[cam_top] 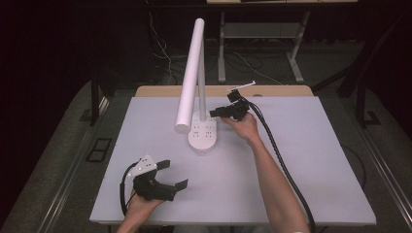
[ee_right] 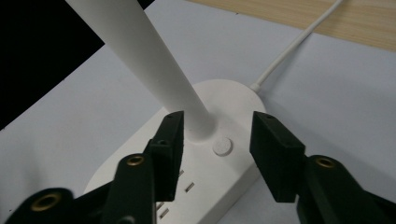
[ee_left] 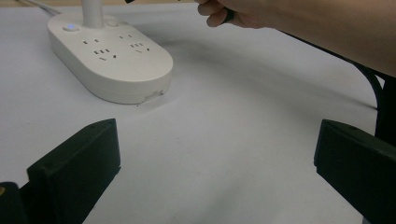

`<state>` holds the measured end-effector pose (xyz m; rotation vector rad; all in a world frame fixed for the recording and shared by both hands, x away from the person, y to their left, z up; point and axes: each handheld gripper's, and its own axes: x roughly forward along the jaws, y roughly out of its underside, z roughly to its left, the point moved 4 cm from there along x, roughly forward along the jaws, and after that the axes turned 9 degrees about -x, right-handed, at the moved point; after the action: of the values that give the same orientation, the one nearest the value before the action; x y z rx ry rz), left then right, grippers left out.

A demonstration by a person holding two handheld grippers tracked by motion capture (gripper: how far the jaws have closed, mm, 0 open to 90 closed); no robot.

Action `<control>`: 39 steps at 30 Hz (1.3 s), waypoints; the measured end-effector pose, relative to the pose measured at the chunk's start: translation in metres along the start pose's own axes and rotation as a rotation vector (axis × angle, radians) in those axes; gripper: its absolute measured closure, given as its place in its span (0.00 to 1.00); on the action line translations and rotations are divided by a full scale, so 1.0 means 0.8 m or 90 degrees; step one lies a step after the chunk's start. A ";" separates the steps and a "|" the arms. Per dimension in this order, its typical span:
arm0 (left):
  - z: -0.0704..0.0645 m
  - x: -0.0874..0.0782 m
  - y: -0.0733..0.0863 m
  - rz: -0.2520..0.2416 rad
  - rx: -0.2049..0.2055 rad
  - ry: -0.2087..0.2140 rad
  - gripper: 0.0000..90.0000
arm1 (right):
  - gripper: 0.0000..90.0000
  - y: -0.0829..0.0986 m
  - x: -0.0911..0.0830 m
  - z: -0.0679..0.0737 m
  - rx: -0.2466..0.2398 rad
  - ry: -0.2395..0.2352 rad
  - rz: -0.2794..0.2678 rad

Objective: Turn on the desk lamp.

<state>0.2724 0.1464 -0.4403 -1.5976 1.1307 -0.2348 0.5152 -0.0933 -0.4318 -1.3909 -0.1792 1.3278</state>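
A white desk lamp (cam_top: 197, 77) is seen standing on the pale tabletop (cam_top: 311, 165), toward its far middle. Its oval base (cam_top: 202, 134) carries power sockets on its top face, and a slim stem rises from the far end of the base to a long tubular lamp head (cam_top: 190, 73) that slants down toward the near left. In the left gripper view a small blue light (ee_left: 70, 26) is seen lit on the base beside the stem. A white power cord (ee_right: 299, 39) is led away from the far end of the base across the tabletop to the bare wooden strip (cam_top: 272, 91) at the far edge.

The right gripper (cam_top: 218, 113) is held at the right side of the base, close by the foot of the stem. In the right gripper view its jaws are seen moderately parted and empty, with the stem foot (ee_right: 198, 123) and a round white button (ee_right: 222, 145) lying between them; whether the left jaw touches the stem cannot be told.

The left gripper (cam_top: 174, 174) is held over the near left of the tabletop, well apart from the lamp, with its jaws spread wide and nothing between them. A black cable (cam_top: 282, 160) is trailed from the right gripper back along the forearm to the near edge.
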 end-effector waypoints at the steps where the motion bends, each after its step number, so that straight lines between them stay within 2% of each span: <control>1: 0.000 0.000 0.000 -0.001 -0.001 0.000 0.00 | 0.64 0.000 0.000 0.000 0.000 0.000 0.000; 2: 0.000 0.000 0.000 -0.001 -0.002 0.000 0.00 | 0.70 0.001 0.002 -0.001 0.006 -0.001 -0.004; 4: 0.000 0.000 0.000 0.000 -0.001 0.000 0.00 | 0.73 0.001 0.003 -0.002 0.008 -0.001 -0.005; 5: 0.000 0.000 0.000 0.000 -0.001 0.000 0.00 | 0.80 0.003 0.006 -0.003 0.010 -0.001 -0.007; 6: 0.000 0.000 0.000 0.000 -0.001 0.000 0.00 | 0.80 0.003 0.006 -0.003 0.010 -0.001 -0.007; 7: 0.000 0.000 0.000 0.000 0.000 0.000 0.00 | 0.86 0.004 0.010 -0.003 0.005 0.000 -0.007; 13: 0.000 0.000 0.000 0.001 0.001 0.000 0.00 | 0.99 0.008 0.019 -0.001 0.004 -0.003 0.000; 23: 0.000 0.000 0.000 0.002 0.002 -0.001 0.00 | 1.00 0.013 0.031 -0.001 -0.001 0.008 0.004; 31: 0.001 0.000 0.000 0.002 -0.001 -0.002 0.00 | 1.00 0.018 0.037 -0.003 -0.003 -0.006 -0.004; 37: -0.001 0.000 0.000 0.000 0.002 0.002 0.00 | 1.00 0.019 0.037 -0.002 -0.008 0.001 0.001; 39: -0.001 0.001 0.000 0.001 0.003 0.002 0.00 | 1.00 0.018 0.037 0.000 -0.017 0.011 0.004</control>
<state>0.2720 0.1455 -0.4402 -1.5926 1.1336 -0.2392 0.5178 -0.0765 -0.4601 -1.4255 -0.1817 1.3224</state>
